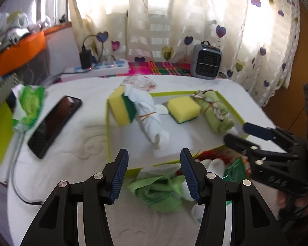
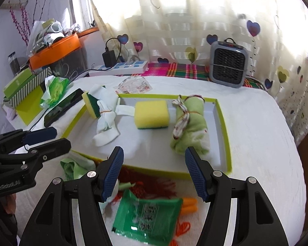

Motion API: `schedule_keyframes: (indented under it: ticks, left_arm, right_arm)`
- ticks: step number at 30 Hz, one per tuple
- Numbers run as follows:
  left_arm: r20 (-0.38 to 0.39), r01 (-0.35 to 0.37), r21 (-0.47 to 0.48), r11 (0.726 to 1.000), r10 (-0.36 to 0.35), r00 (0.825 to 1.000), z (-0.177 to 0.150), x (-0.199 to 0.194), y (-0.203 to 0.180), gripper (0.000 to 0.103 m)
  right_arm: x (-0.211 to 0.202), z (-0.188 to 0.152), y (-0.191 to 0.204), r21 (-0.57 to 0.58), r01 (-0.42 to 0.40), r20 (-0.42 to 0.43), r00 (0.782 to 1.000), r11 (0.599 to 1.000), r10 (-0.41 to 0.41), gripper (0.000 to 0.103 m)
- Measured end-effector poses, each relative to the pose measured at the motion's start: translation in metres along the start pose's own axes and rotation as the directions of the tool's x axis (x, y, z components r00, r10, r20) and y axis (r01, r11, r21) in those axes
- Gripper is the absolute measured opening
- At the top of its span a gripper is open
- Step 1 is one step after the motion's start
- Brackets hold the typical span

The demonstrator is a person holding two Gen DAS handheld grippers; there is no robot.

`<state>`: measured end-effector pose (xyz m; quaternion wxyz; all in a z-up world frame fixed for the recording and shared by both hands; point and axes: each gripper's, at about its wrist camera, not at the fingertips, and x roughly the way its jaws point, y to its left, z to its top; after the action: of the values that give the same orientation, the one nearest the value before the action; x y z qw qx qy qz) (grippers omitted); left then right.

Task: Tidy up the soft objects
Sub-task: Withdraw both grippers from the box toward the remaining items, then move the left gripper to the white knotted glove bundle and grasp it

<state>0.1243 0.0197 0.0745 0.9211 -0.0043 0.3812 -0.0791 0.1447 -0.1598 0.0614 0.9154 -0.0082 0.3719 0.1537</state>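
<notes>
A green-rimmed tray (image 1: 110, 139) (image 2: 223, 123) lies on the white bed cover. In it are a yellow sponge (image 1: 183, 108) (image 2: 151, 113), a rolled green towel tied with cord (image 1: 216, 112) (image 2: 192, 130) and a tied white cloth bundle (image 1: 152, 119) (image 2: 107, 121). A second yellow-green sponge (image 1: 122, 108) (image 2: 91, 104) leans on the tray's left rim. My left gripper (image 1: 154, 176) is open and empty over a green cloth (image 1: 160, 192) (image 2: 74, 167) in front of the tray. My right gripper (image 2: 154, 172) is open and empty above a green packet (image 2: 145, 217) and red yarn (image 2: 152, 184).
A black phone (image 1: 54, 125) (image 2: 64, 106) and a green tissue pack (image 1: 29, 104) (image 2: 55, 91) lie left of the tray. A power strip (image 1: 98, 68) (image 2: 121, 67) and a grey heater (image 1: 206, 62) (image 2: 228, 67) stand by the curtain. Boxes stand at the left.
</notes>
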Motion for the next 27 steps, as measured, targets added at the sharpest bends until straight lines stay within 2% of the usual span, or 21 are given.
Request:
schedule_keyframes:
  ticks: [11, 18, 27]
  left_arm:
    - [-0.005, 0.082, -0.053, 0.995, -0.083, 0.997, -0.027, -0.010, 0.015, 0.052]
    - [-0.015, 0.119, -0.091, 0.989, -0.120, 0.993, -0.044, -0.010, 0.033, 0.052]
    - [-0.037, 0.166, -0.108, 0.980, -0.170, 0.985, -0.058, -0.005, 0.044, 0.052]
  right_arm:
    - [-0.025, -0.037, -0.018, 0.099, 0.044, 0.012, 0.999, 0.994, -0.045, 0.063]
    - [-0.034, -0.062, -0.026, 0.166, 0.053, -0.018, 0.999, 0.985, -0.051, 0.063]
    - [-0.024, -0.074, 0.003, 0.119, 0.038, -0.061, 0.998, 0.992, -0.031, 0.063]
